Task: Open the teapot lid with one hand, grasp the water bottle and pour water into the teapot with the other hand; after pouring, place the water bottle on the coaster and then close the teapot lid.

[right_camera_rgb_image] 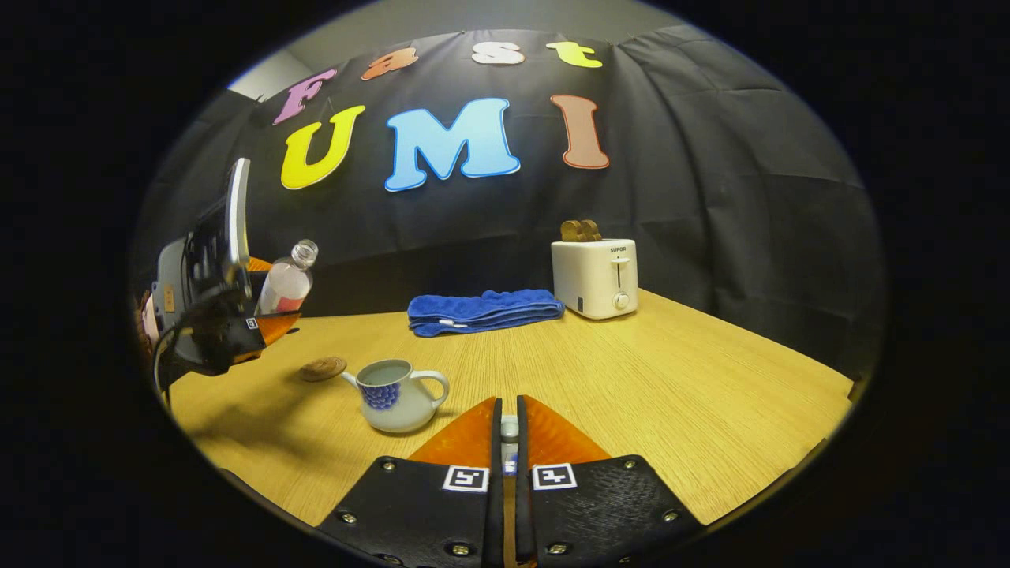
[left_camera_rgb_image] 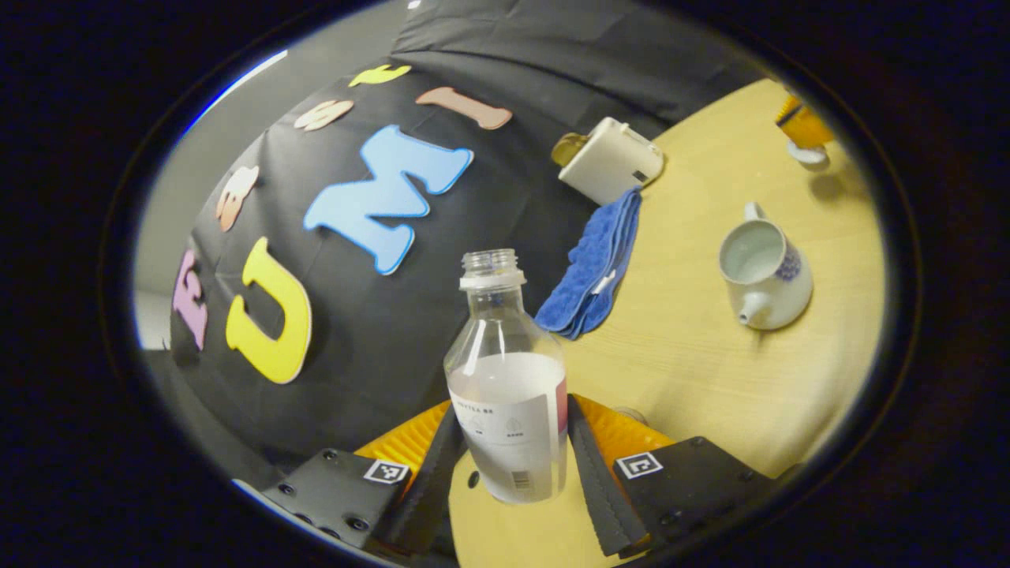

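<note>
The teapot [right_camera_rgb_image: 397, 401] stands open on the wooden table [right_camera_rgb_image: 671, 410], spout toward the small round coaster [right_camera_rgb_image: 322, 368] lying just beside it, and its inside looks pale and possibly wet, though you cannot read a water level from either view. Your left gripper [left_camera_rgb_image: 517, 454] pinches the water bottle [left_camera_rgb_image: 509, 379] low on its labelled body, both fingers pressed to its sides; the bottle is uncapped, roughly half full, lifted off the table and well apart from the teapot. Your right gripper [right_camera_rgb_image: 509, 442] has its fingers nearly pressed together around something small and pale, which is probably the lid [right_camera_rgb_image: 510, 430], but only a sliver shows between them, so that stays a guess.

The risk now is the open neck: tilt the bottle on the way to the coaster and water spills on the table. The low grip may also let the bottle swing. The coaster is small and close to the spout, so a careless set-down could nudge the teapot or land off-centre.

Farther back lie a folded blue towel [right_camera_rgb_image: 483, 309] and a white toaster [right_camera_rgb_image: 595, 278]. The bottle's base is hidden between your left fingers.
</note>
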A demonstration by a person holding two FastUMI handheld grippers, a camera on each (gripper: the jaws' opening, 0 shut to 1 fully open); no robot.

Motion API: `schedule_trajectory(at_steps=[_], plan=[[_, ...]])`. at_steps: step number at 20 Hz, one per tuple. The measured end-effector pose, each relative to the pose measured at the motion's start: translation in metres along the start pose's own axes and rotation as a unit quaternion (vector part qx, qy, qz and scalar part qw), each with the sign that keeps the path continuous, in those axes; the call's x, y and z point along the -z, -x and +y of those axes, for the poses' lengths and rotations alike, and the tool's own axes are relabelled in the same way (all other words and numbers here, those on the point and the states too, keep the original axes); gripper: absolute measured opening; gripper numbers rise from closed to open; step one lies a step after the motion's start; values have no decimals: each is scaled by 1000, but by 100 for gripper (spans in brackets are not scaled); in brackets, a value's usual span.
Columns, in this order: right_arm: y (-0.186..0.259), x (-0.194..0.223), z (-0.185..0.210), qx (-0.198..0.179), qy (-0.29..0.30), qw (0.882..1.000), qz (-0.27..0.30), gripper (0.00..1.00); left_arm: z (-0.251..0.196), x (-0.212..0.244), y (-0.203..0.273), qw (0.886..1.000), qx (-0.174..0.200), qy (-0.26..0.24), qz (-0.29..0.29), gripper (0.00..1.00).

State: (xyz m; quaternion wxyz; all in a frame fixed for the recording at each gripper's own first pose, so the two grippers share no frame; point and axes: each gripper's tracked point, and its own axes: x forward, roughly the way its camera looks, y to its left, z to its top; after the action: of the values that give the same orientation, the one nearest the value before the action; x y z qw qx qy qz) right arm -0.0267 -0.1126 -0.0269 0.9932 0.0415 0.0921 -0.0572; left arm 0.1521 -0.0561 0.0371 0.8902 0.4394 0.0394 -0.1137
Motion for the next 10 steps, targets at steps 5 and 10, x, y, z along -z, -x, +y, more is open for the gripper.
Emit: schedule_trajectory(at_steps=[5,10], plan=[[0,1,-1,16,12,1000,1,6,-1,33,-15,970,31,242,2,87],[-1,2,1,20,25,999,3,6,-2,63,-35,911,59,407,12,87]])
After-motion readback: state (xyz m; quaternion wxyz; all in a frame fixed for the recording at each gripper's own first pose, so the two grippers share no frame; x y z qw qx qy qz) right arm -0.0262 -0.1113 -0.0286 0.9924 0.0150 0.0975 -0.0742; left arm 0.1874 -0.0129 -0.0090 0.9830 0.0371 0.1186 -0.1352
